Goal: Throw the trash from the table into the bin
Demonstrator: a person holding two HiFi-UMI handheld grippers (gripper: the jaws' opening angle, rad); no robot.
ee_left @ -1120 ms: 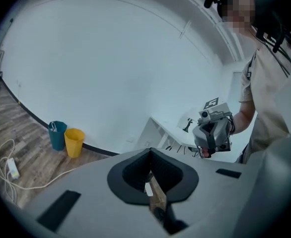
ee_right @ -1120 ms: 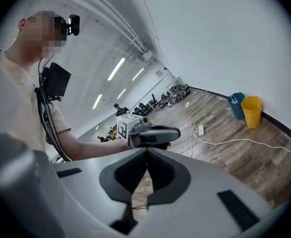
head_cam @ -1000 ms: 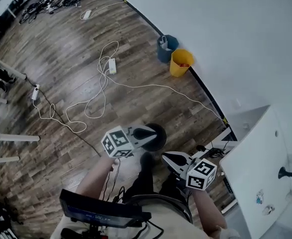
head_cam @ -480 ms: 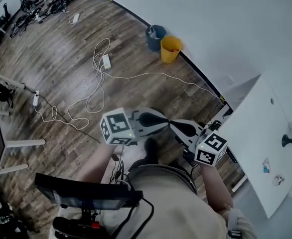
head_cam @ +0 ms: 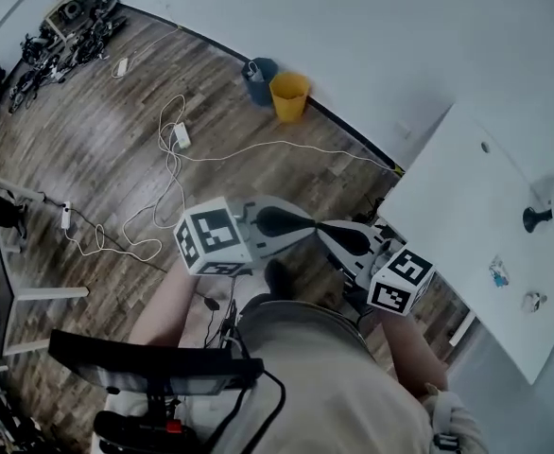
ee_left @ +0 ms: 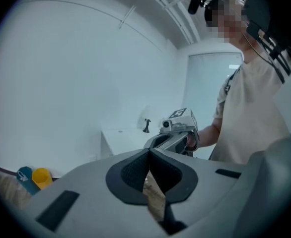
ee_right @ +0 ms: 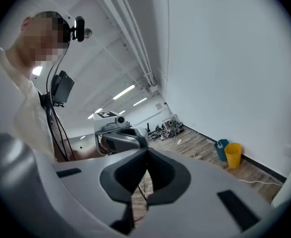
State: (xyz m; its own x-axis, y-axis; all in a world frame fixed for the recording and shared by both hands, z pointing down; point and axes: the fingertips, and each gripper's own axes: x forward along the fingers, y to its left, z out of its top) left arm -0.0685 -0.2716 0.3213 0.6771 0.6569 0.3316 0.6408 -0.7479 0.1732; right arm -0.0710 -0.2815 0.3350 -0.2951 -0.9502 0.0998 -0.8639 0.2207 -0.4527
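Trash, apparently the small scraps, lies on the white table, well apart from the yellow bin, while left gripper and right gripper, both pinched shut and empty, meet tip-to-tip, probably a ready pose.

The floor is brown wood-grain planking. On it a yellow bin stands beside a blue bin, and the tabletop is white. The left hand-held gripper and right hand-held gripper are grey with black-and-white square markers.
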